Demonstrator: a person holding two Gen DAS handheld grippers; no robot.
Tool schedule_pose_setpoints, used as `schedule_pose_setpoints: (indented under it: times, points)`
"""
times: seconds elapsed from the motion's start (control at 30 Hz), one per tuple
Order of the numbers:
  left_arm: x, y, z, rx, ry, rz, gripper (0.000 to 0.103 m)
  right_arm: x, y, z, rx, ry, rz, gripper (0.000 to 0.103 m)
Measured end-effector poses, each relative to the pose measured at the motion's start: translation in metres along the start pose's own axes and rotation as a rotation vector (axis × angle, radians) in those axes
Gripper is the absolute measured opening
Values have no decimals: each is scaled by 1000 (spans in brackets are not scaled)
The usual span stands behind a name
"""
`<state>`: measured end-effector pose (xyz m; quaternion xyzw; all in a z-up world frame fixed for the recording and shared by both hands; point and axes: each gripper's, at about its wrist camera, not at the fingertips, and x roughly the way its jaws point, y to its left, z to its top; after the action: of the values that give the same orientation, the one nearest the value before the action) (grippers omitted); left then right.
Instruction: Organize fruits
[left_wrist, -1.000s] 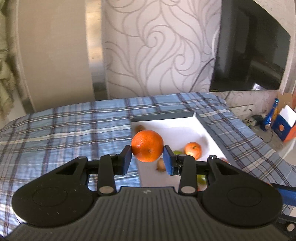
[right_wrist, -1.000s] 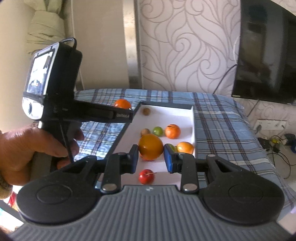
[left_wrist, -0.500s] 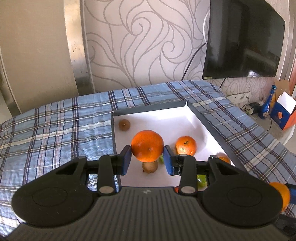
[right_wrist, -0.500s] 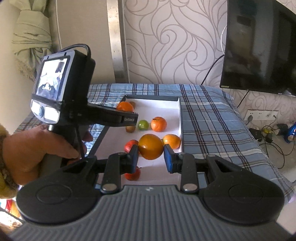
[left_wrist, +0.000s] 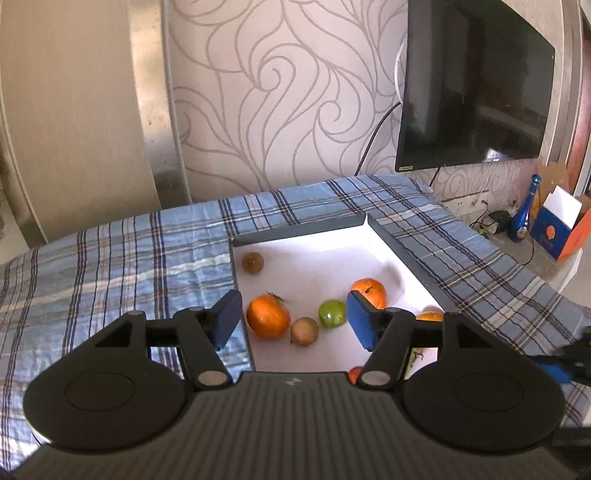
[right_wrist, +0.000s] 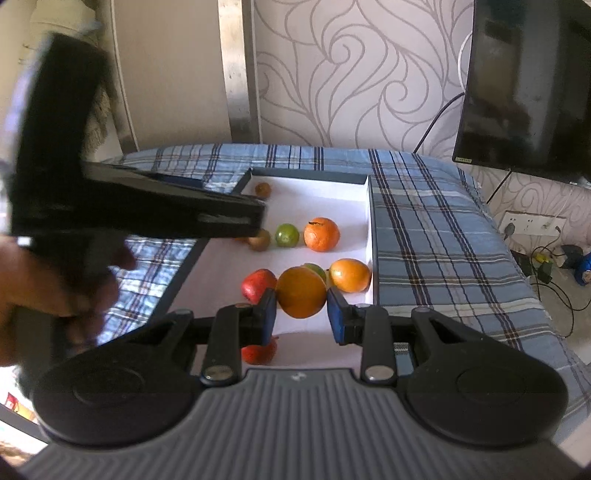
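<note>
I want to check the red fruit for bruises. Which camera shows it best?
The right wrist view: one red fruit lies open in the tray, another sits half behind the right claw. The left wrist view shows only a red sliver behind the left claw.

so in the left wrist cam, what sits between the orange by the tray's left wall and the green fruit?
A small brown fruit lies between the orange and the green fruit, slightly nearer the camera, on the white tray floor. Left wrist view shows it.

Both wrist cams look fwd along their claws, close above the white tray (left_wrist: 400, 254), shared in both views.
</note>
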<state>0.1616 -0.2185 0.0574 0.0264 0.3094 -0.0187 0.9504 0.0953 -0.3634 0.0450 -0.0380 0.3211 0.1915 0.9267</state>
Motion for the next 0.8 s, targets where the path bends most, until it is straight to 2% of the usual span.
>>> schedule_pose_setpoints:
  times: [0.07, 0.23, 0.47, 0.57, 0.67, 0.73, 0.8]
  points:
    - [-5, 4, -2, -11, 9, 3, 71, 8, 0, -1, -4, 12, 4, 33]
    - [-20, 12, -9, -33, 18, 19, 91, 24, 4, -3, -10, 41, 8, 33]
    - [-32, 15, -9, -18, 3, 30, 101, 40, 3, -5, -11, 63, -12, 34]
    - [-36, 9, -5, 49, -33, 79, 102, 43, 2, -5, -3, 67, -21, 34]
    - [-40, -7, -2, 170, -75, 183, 103, 46, 1, -3, 8, 85, -16, 35]
    - [-41, -17, -1, 226, -94, 249, 103, 45, 2, -2, 11, 73, -26, 44]
    - [-43, -20, 1, 257, -89, 237, 103, 42, 3, 0, 12, 57, -31, 45]
